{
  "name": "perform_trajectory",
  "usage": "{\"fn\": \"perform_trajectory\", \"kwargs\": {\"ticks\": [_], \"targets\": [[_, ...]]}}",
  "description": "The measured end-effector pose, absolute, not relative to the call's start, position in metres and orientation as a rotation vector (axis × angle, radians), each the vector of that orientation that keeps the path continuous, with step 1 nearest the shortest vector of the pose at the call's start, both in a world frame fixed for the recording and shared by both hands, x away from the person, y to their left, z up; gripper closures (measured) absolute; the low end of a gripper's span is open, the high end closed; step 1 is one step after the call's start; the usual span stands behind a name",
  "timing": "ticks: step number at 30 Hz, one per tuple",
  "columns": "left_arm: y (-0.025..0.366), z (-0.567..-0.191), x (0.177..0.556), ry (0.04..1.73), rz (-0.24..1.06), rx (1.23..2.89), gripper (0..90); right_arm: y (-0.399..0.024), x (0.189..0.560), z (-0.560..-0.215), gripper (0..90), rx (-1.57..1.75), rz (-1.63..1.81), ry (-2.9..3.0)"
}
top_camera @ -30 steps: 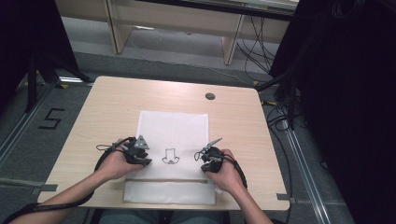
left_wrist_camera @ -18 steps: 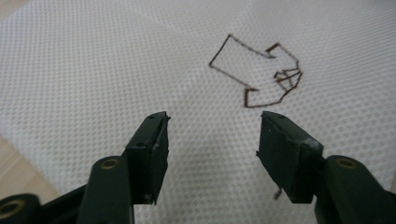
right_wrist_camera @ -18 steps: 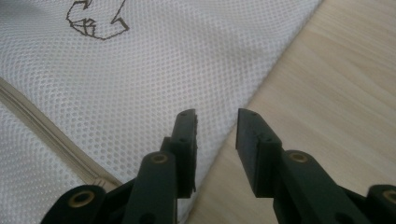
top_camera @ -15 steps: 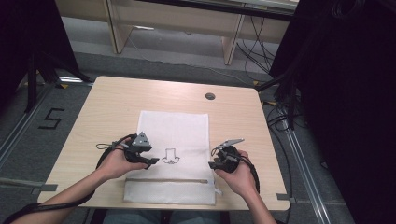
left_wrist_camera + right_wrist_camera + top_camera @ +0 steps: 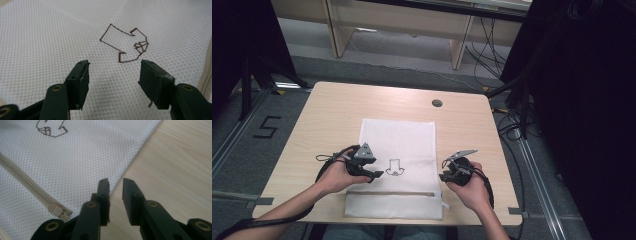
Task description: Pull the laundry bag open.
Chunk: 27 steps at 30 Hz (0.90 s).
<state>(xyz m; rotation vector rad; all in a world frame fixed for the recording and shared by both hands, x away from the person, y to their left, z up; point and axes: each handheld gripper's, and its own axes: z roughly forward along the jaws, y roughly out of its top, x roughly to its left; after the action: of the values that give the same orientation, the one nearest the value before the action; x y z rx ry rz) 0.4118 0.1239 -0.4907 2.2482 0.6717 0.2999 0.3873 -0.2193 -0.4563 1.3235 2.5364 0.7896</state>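
1. At six o'clock on the bench (image 5: 322, 120), nearest edge: white mesh laundry bag (image 5: 402, 145) lying flat, zipper (image 5: 387, 193) running across its near end, zipper pull (image 5: 58, 210) at the right-hand end.
2. At four o'clock: right hand-held gripper (image 5: 446, 176), jaws parted by a narrow gap, holding nothing, poised over the bag's right edge just beside the pull.
3. At eight o'clock: left hand-held gripper (image 5: 378, 174), jaws spread wide and empty, hovering low over the mesh by the brown stitched emblem (image 5: 126, 45).
4. Likely step: lining up to unzip; next calls for pinching the pull while pinning the mesh.
5. Compared with a second ago: right hand-held gripper shifted outward, from the bag's middle to its right edge; left barely moved.
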Motion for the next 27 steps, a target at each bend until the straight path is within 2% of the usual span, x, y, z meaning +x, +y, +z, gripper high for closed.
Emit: {"fn": "perform_trajectory", "kwargs": {"ticks": [4,8,18,27], "targets": [[0.123,-0.491,0.412,0.675,0.280,2.242,42.7,-0.217,0.386,-0.456,83.4,1.370,0.775,2.547],[0.120,-0.492,0.412,0.668,0.269,2.248,43.6,-0.215,0.381,-0.455,89.3,1.257,0.719,2.603],[0.122,-0.486,0.406,0.632,0.270,2.225,46.4,-0.207,0.364,-0.453,90.0,1.328,0.682,2.673],[0.100,-0.482,0.401,0.573,0.179,2.188,49.4,-0.203,0.365,-0.464,90.0,1.353,0.637,2.741]]}}
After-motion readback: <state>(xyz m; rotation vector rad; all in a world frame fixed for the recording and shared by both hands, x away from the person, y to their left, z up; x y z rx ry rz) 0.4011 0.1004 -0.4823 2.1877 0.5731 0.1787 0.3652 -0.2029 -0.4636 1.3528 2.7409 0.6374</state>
